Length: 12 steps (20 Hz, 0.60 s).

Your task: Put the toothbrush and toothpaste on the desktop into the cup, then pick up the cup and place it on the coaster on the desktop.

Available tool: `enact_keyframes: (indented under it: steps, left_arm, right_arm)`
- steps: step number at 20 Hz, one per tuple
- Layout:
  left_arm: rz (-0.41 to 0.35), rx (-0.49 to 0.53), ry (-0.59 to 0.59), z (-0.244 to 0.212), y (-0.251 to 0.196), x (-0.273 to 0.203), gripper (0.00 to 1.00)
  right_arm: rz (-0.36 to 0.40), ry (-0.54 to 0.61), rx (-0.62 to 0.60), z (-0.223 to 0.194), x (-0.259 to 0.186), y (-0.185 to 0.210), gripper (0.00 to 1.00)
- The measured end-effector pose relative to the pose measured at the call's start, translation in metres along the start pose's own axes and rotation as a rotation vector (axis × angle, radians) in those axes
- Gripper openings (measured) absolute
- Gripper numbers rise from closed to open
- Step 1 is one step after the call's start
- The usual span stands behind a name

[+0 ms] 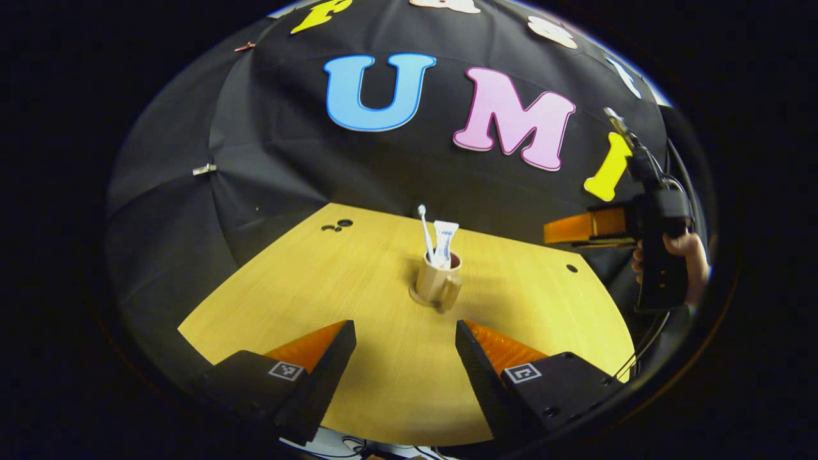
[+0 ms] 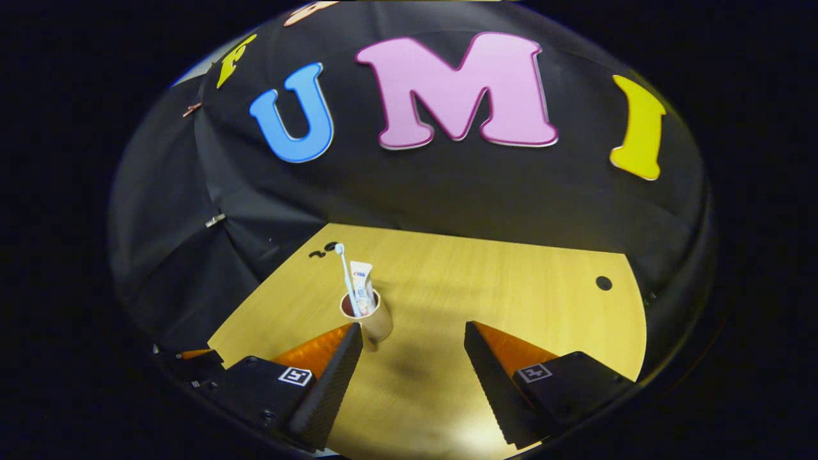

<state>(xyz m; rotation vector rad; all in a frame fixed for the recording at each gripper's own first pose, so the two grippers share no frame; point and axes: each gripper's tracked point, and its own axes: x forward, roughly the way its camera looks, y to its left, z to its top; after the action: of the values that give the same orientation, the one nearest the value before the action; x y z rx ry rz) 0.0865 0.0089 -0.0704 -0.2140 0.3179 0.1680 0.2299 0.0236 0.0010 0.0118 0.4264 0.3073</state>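
From my seat, the left hand-held gripper (image 1: 404,348) hangs low over the near edge of the worktop (image 1: 358,287) with its fingers spread wide and nothing between them; bare wood shows in the gap. Straight ahead of it, well apart from the fingertips, I see the cup (image 1: 437,282) standing upright on a coaster (image 1: 416,296), whose rim shows at the cup's base, its handle turned towards me. The toothbrush (image 1: 425,231) and the toothpaste (image 1: 443,243) both stand in the cup, leaning a little, the brush to the left of the tube. Nothing lies between this gripper and the cup. Farther out on the right, beyond the worktop's edge, a hand (image 1: 685,262) holds the other gripper up in the air with a cable trailing below it. A few dark holes (image 1: 337,225) mark the far left corner of the worktop and one more sits near the right edge. In the right gripper view, the right hand-held gripper (image 2: 413,348) is likewise spread apart and holds nothing. There the cup (image 2: 370,319) stands just beyond its left fingertip, near but apart as far as I can tell, with the toothbrush (image 2: 345,271) and toothpaste (image 2: 362,284) upright inside. The black cloth wall (image 2: 447,185) closes the scene behind the worktop.
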Motion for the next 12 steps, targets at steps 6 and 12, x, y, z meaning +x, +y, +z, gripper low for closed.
enact_keyframes:
  steps: [6,12]
  left_arm:
    - [-0.107,0.113,-0.173,0.081,-0.061,-0.018,0.98]
    - [-0.193,0.165,-0.306,0.117,-0.087,-0.062,0.98]
  right_arm:
    - [-0.138,-0.148,-0.005,0.006,-0.08,-0.038,0.98]
    - [-0.278,-0.29,0.105,-0.019,-0.167,-0.026,0.98]
